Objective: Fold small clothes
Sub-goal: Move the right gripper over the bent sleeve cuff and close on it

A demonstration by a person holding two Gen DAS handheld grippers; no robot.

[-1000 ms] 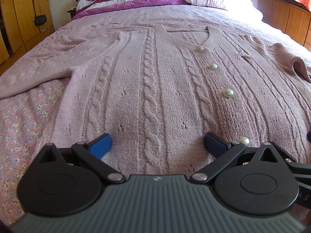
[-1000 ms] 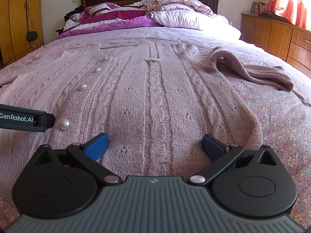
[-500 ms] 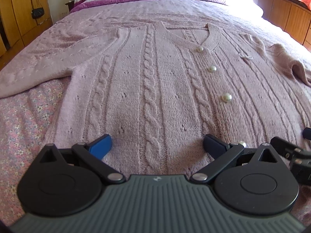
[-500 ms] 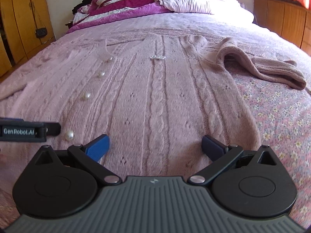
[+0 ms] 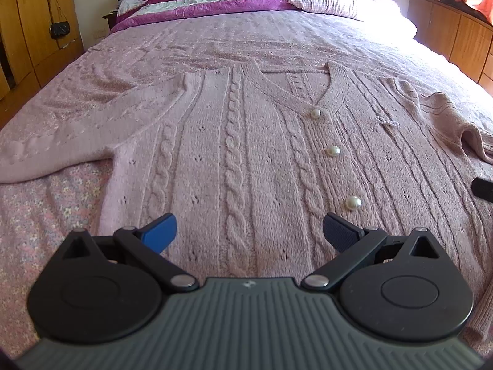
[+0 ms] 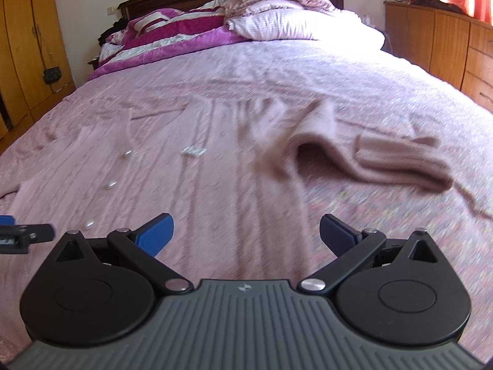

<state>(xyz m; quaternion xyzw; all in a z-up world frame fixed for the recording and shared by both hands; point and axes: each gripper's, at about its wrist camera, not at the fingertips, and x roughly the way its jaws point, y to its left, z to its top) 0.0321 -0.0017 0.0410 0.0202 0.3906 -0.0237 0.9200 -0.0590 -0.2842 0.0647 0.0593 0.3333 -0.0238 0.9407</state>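
**A:** Both your tools have drawn back from the hem since a second ago. Your left gripper [image 5: 248,228] has its blue-padded jaws spread wide apart, holding nothing, and the pink cable-knit cardigan with pearl buttons [image 5: 234,154] lies flat straight ahead of it. More of the neckline shows now than it did a second ago.

**B:** And my right one?

**A:** Your right gripper [image 6: 245,231] is also spread apart and empty. Its view is smeared, which I read as you swinging it up and away; the cardigan [image 6: 215,160] now sits further ahead of it. The crumpled right sleeve [image 6: 385,157] lies ahead and to the right of that tool, doubled over on itself on the pink floral bedspread [image 6: 385,215]. The tip of your left tool [image 6: 27,234] shows just off its left side.

**B:** What does that mean for the fold?

**A:** No fold has begun, as I judge it. The body is buttoned and smooth, and the outstretched left sleeve [image 5: 61,141] runs off ahead and left of your left tool, flat. The right sleeve is the untidy part. I would expect you to straighten it or bring it across the chest first, pinching near the ribbed cuff [image 6: 400,154].

**B:** Any risk?

**A:** The knit is thick and stretchy; a shallow pinch may slip or drag the body askew. Mind the lowest pearl button [image 5: 352,203], just ahead and right of your left tool.
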